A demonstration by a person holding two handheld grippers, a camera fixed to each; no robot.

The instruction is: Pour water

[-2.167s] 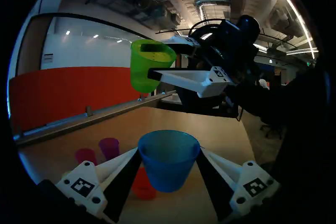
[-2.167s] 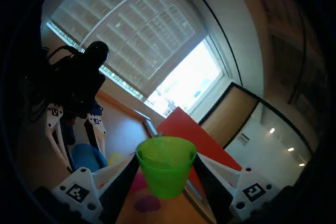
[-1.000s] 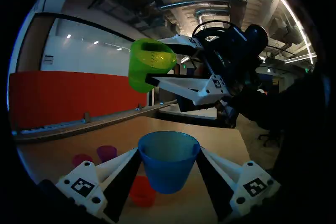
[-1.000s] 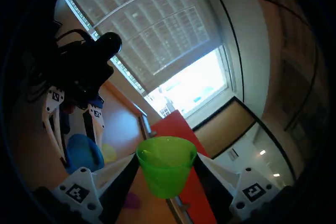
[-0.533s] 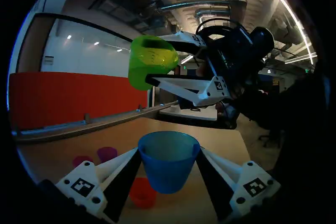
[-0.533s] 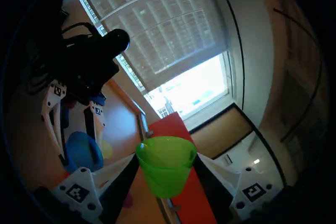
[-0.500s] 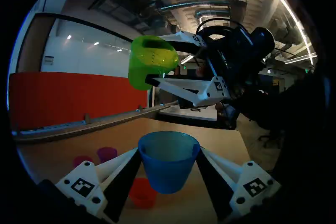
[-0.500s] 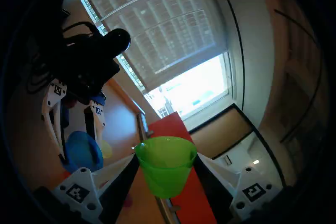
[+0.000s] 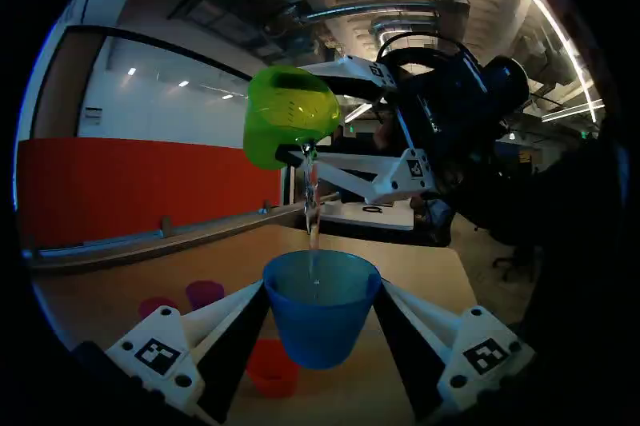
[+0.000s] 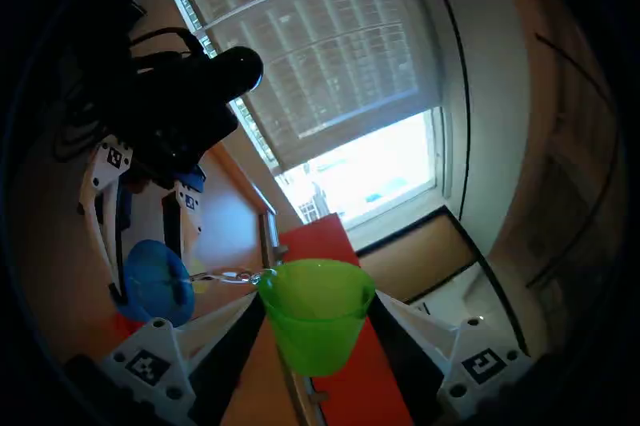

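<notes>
Left gripper view: the left hand-held gripper [image 9: 320, 292] pinches a blue cup [image 9: 320, 334] upright between both fingers, above the wooden counter [image 9: 408, 262]. Higher up, the right hand-held gripper [image 9: 294, 112] clamps a green cup [image 9: 272, 122] from both sides, tilted so its rim dips toward the blue one. A thin stream of water [image 9: 310, 206] falls from the lip into the blue cup's open mouth. On the counter below stand a purple cup [image 9: 205, 292] and a pink cup [image 9: 156, 306] near each other, and a red cup [image 9: 270, 366] partly behind a finger. Right gripper view: the stream leaves the green cup's rim sideways toward the blue cup.
</notes>
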